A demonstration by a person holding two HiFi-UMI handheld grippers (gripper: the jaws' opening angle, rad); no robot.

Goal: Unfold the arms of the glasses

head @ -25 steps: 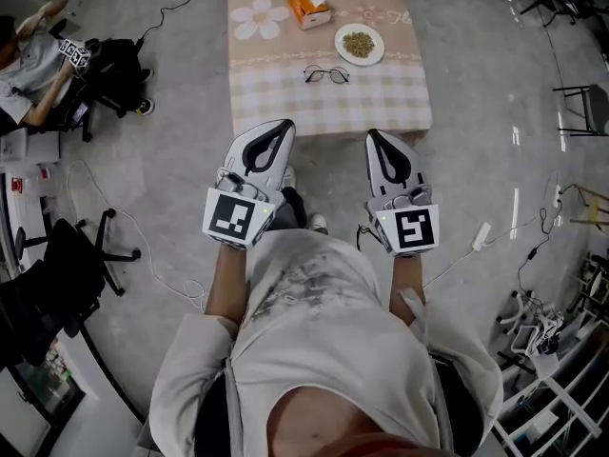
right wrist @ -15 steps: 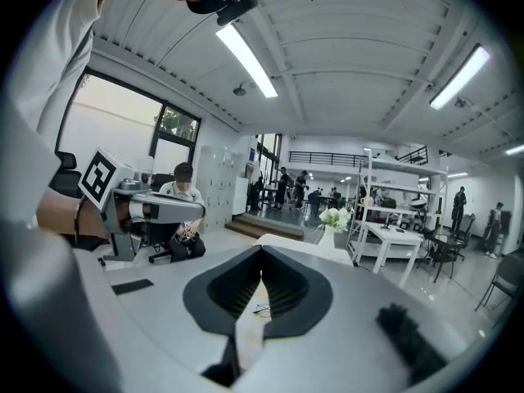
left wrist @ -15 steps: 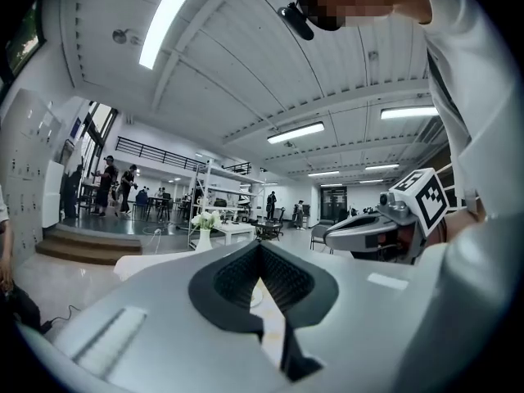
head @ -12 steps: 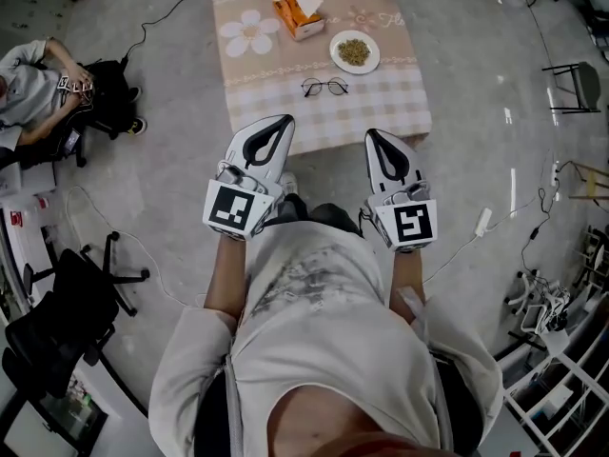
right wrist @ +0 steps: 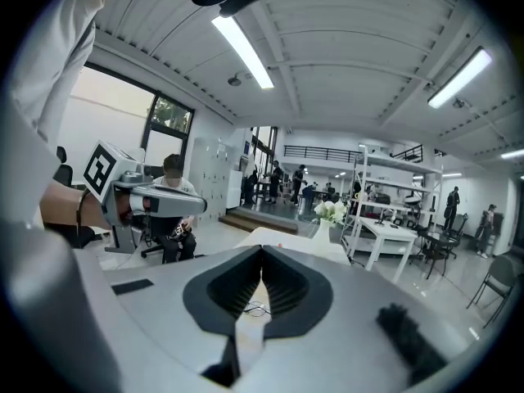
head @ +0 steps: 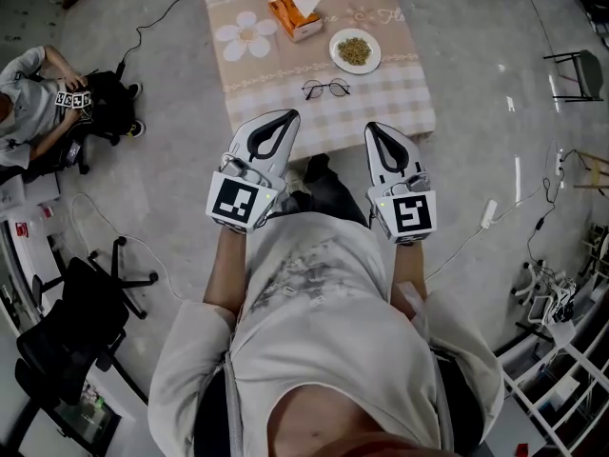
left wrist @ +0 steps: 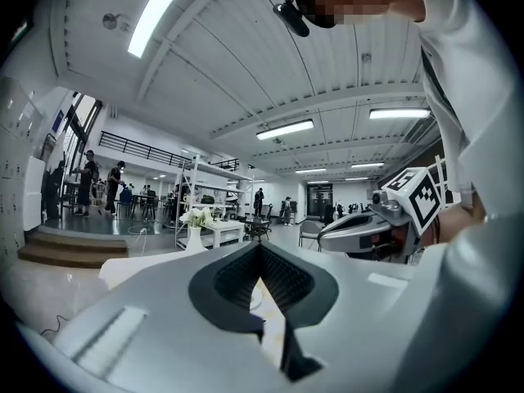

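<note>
Left white gripper (head: 284, 115) and right white gripper (head: 373, 128) are moving in, both pinched together, empty.
Thin round black-wire glasses (head: 326, 89) are lying ahead between them, long side running across.

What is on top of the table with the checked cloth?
On the table: glasses, a plate of greenish food and an orange tissue box. The cloth hides the tabletop itself, and the far end runs out of the picture.
</note>
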